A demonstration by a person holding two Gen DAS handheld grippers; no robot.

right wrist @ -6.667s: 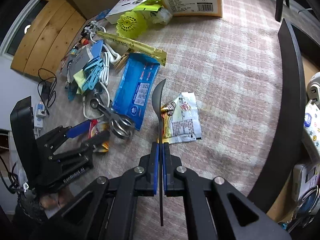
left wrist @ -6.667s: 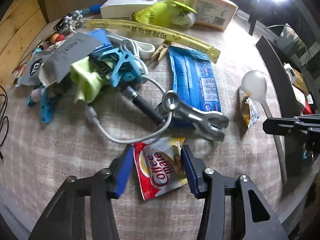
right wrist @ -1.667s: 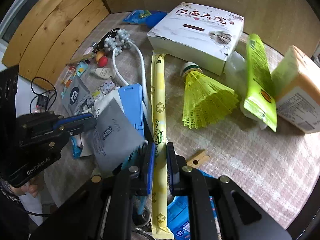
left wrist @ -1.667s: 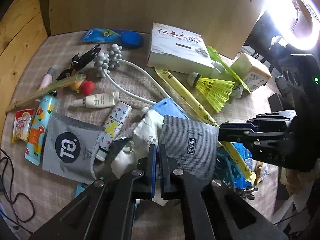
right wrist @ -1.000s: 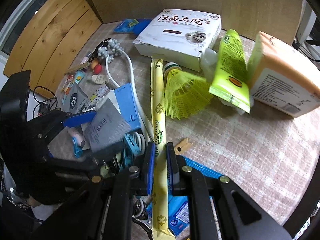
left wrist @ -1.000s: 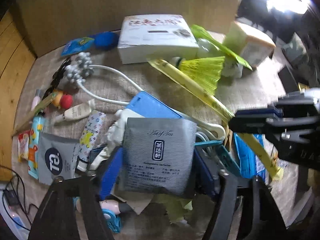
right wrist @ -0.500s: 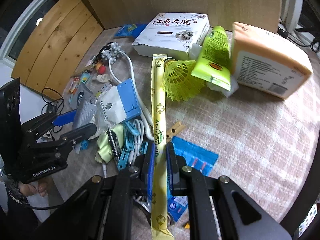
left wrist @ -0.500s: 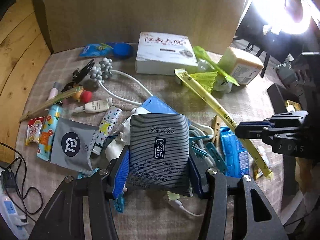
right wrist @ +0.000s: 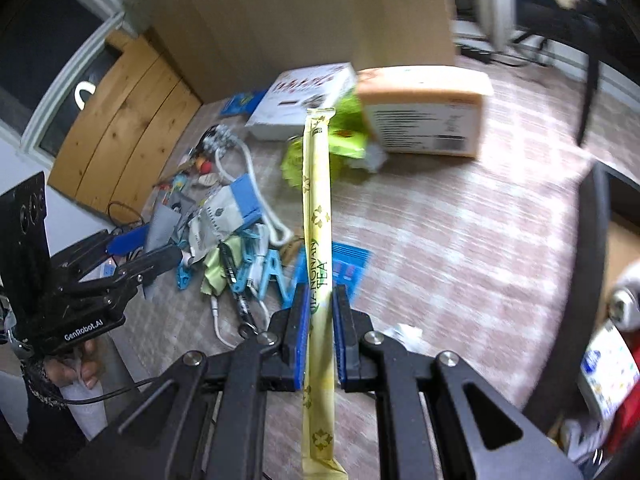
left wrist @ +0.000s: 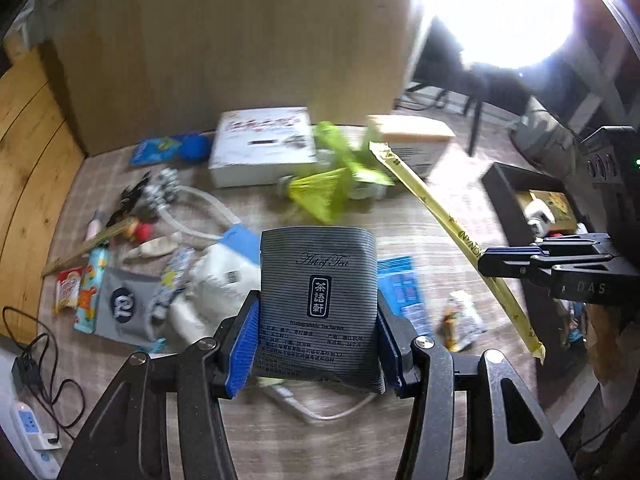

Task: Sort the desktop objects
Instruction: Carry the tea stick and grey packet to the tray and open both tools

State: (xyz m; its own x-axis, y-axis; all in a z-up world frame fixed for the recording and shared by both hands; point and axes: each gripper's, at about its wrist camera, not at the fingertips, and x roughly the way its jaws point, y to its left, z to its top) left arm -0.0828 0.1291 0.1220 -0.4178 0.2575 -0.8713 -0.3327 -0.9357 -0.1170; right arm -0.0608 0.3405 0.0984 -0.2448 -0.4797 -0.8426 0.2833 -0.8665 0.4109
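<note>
Both items lifted clear of desk (left wrist: 400, 216).
We note left hand-held gripper (left wrist: 316, 344) clamps grey tea sachet (left wrist: 318, 280) widthwise; right hand-held gripper (right wrist: 320, 336) pinches yellow tea stick (right wrist: 317, 240), long axis pointing straight ahead.

Power strip (left wrist: 30, 428) on floor, wooden panel (left wrist: 24, 152) beside, bright lamp (left wrist: 496, 4) overhead.

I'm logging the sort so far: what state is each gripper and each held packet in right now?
Left tongs: closed on the grey tea sachet.
Grey tea sachet: held upright, off the table.
Right tongs: closed on the yellow tea stick.
Yellow tea stick: lifted, pinched partway along, both ends free.
Orange box: lying on the checked cloth.
</note>
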